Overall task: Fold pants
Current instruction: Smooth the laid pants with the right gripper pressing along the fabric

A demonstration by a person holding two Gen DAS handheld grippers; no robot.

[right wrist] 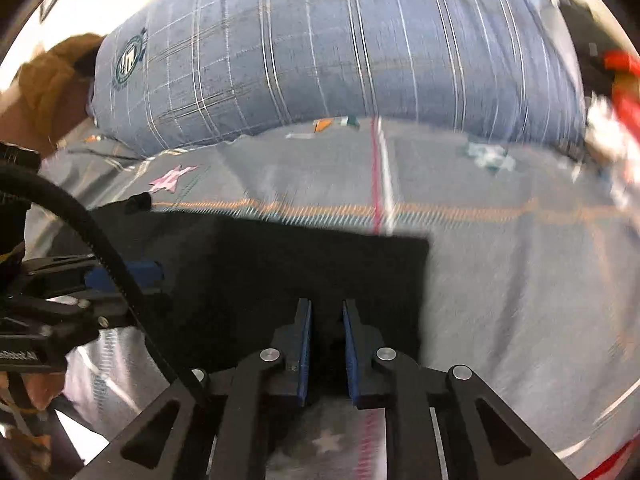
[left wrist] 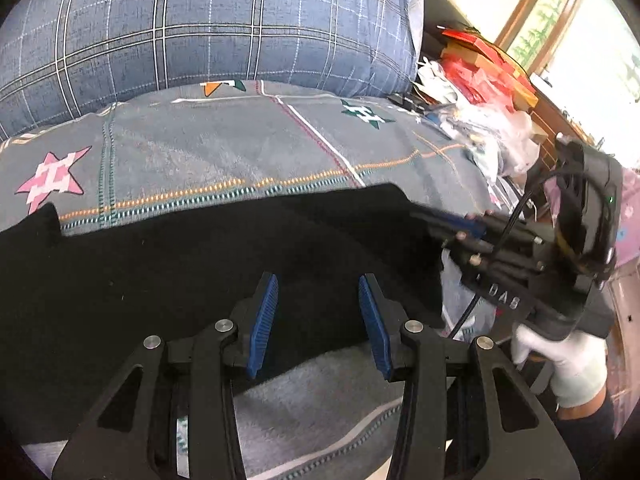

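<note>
The black pants (left wrist: 200,272) lay flat on the grey patterned bedspread (left wrist: 240,148), filling the middle and lower left of the left wrist view; in the right wrist view they (right wrist: 300,264) occupied the centre, their far right corner squared off just right of centre. The left claw (left wrist: 318,322) hovered low over the near edge of the pants with its blue-padded fingers (left wrist: 262,322) well apart and nothing between them. The right claw (right wrist: 326,350) stood over the near edge of the pants with its fingers (right wrist: 306,352) set a narrow gap apart; whether any cloth lay between them could not be told, since the frame was motion-blurred. In the left wrist view the right claw (left wrist: 448,220) appeared at middle right, held by a white-gloved hand (left wrist: 568,360), its tips at the right edge of the pants. A large blue plaid pillow (left wrist: 208,24) bulked across the top of the frame, touching the far side of the bedspread and well apart from the pants. At upper right, a heap of red packets and white plastic bags (left wrist: 484,92) crowded the bed's right edge, near the window (left wrist: 560,20). A black cable (right wrist: 100,248) crossed the left of the right wrist view, in front of the left claw (right wrist: 120,276).
</note>
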